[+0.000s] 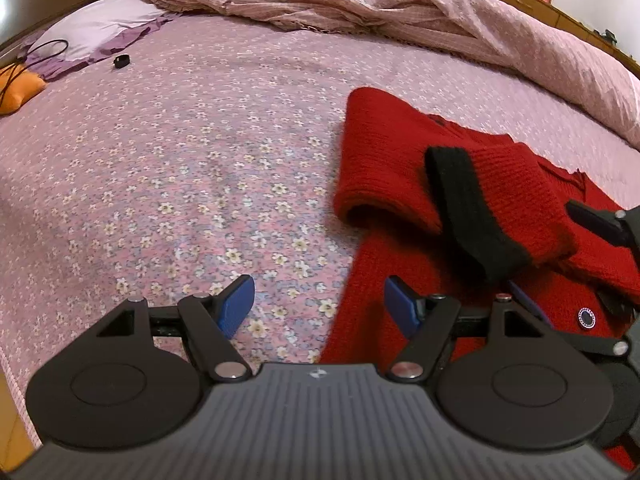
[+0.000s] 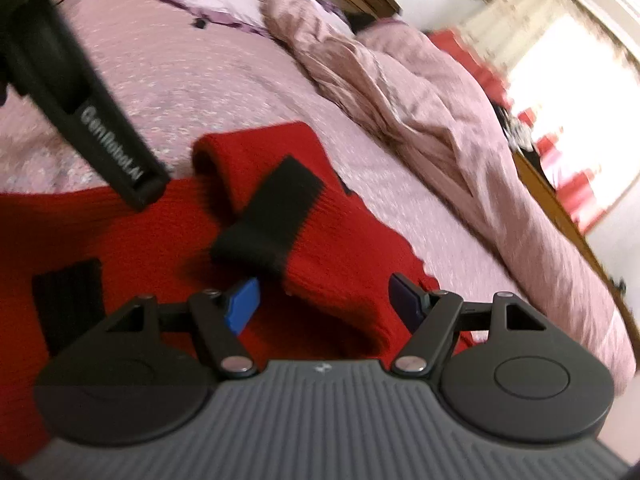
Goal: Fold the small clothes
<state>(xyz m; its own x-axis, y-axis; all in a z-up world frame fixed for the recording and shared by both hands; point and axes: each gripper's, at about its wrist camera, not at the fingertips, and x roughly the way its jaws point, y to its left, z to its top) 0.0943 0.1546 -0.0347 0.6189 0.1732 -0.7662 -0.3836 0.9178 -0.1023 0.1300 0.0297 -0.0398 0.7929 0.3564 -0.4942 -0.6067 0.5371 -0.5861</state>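
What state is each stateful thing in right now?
Red knit sweater with black cuffs: lying on the bed, sleeve folded across its body.
Black-cuffed sleeve: released, resting on the sweater.
Pink quilt: bunched up at the bed's far side.
Left gripper: open, empty.
Right gripper: open, nothing gripped.

Both wrist views close, angled down; share red sweater [image 1: 400, 184]; right perhaps tilted.

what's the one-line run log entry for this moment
stage: sleeve folded onto red sweater | left tool: open, empty | right tool: open, empty, over black cuff | surface: floral bedsheet
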